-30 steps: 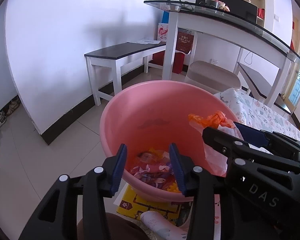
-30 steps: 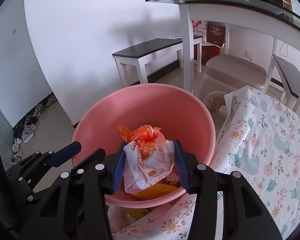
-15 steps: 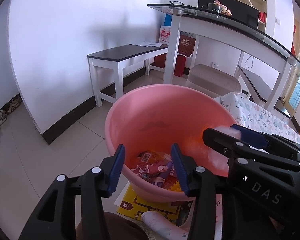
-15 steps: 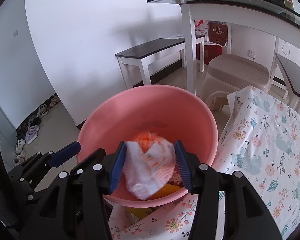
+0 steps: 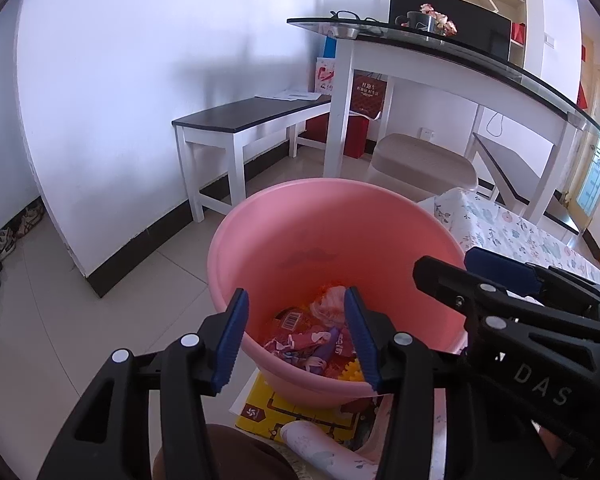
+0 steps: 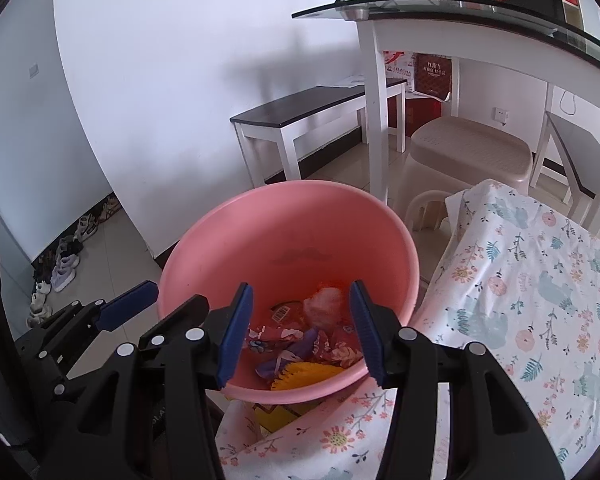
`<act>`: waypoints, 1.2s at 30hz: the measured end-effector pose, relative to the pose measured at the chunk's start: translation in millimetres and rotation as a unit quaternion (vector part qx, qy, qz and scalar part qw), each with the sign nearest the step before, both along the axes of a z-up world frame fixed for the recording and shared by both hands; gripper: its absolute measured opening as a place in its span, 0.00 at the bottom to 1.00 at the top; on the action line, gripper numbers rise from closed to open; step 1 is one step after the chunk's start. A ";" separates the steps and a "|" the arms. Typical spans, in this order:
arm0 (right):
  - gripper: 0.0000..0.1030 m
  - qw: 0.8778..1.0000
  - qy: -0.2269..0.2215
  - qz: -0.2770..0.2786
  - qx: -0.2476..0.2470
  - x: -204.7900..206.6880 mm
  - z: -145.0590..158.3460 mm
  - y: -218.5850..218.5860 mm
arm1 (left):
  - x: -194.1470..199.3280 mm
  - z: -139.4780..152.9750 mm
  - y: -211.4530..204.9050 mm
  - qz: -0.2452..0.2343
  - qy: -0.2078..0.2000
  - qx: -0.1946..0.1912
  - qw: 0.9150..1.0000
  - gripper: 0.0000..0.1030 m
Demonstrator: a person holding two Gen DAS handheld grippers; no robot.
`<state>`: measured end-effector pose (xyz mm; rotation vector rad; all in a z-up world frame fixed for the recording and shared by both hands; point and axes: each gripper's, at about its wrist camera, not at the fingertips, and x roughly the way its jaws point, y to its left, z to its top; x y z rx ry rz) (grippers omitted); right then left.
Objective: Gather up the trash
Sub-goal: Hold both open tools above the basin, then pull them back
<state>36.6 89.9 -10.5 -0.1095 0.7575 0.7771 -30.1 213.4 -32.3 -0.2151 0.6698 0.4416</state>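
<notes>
A pink plastic basin [image 5: 300,240] [image 6: 260,236] stands beside the table edge with several wrappers inside. A white and orange plastic bag [image 6: 326,306] [image 5: 332,306] lies blurred inside it, on top of purple and red wrappers [image 6: 288,340]. My right gripper [image 6: 300,336] is open and empty above the basin's near rim. My left gripper [image 5: 296,340] is open and empty, also over the near rim. The right gripper's body [image 5: 520,320] shows at the right of the left wrist view.
A floral tablecloth [image 6: 520,300] covers the table at the right. A yellow box [image 5: 276,412] lies under the basin. A beige stool [image 6: 468,156], a dark-topped bench [image 5: 252,116] and a glass-topped desk [image 5: 440,52] stand behind. Shoes [image 6: 60,268] line the wall at the left.
My right gripper opened and let go of the white and orange bag, which dropped into the basin. Both grippers drew back a little from the basin.
</notes>
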 end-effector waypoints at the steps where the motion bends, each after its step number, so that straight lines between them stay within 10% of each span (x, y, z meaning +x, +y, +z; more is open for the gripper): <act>1: 0.49 1.000 0.000 -0.001 0.001 -0.4 0.8 -2.2 | 0.0 0.6 -0.4 0.000 0.000 0.001 1.000 0.48; 36: 0.49 1.000 -0.022 -0.016 -0.008 -16.3 8.7 -20.9 | -14.8 17.1 -0.2 0.016 -0.006 0.003 1.000 0.50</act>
